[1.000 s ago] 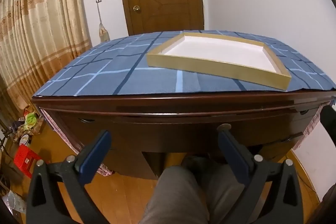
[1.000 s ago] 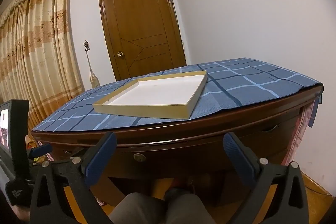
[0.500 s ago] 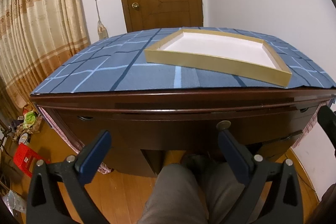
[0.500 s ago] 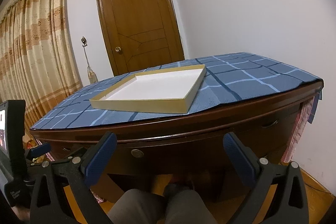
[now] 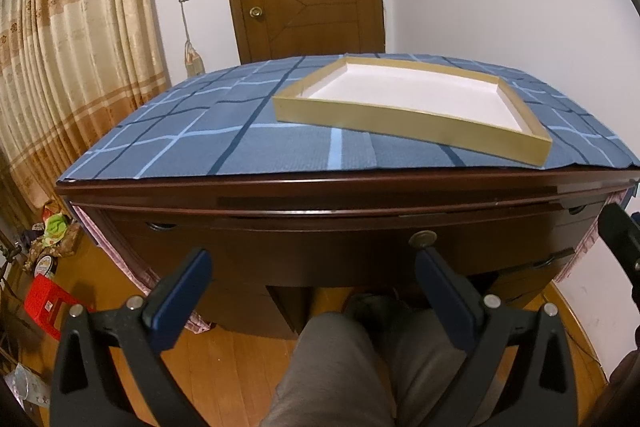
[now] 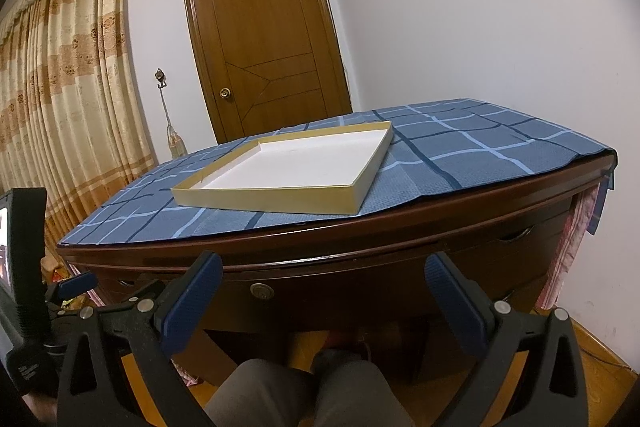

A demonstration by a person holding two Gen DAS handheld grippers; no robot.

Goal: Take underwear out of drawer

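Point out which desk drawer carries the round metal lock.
The wide centre drawer over the knee gap: its round lock sits just past the left tool. The side drawers, like the right one, show only recessed pulls.

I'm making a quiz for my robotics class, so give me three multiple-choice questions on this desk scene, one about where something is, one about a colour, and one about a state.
1. Where does the shallow box sit?
A. on the floor
B. on the checked cloth on the desk
C. inside a drawer

2. What colour are the pads of the right hand-held gripper?
A. blue
B. red
C. yellow

3. How is the middle drawer?
A. pulled out
B. removed
C. closed

Answers: 1 B, the box rests on the cloth in both views. 2 A, both pads show blue. 3 C, its front lies flush under the desk edge, lock facing out.
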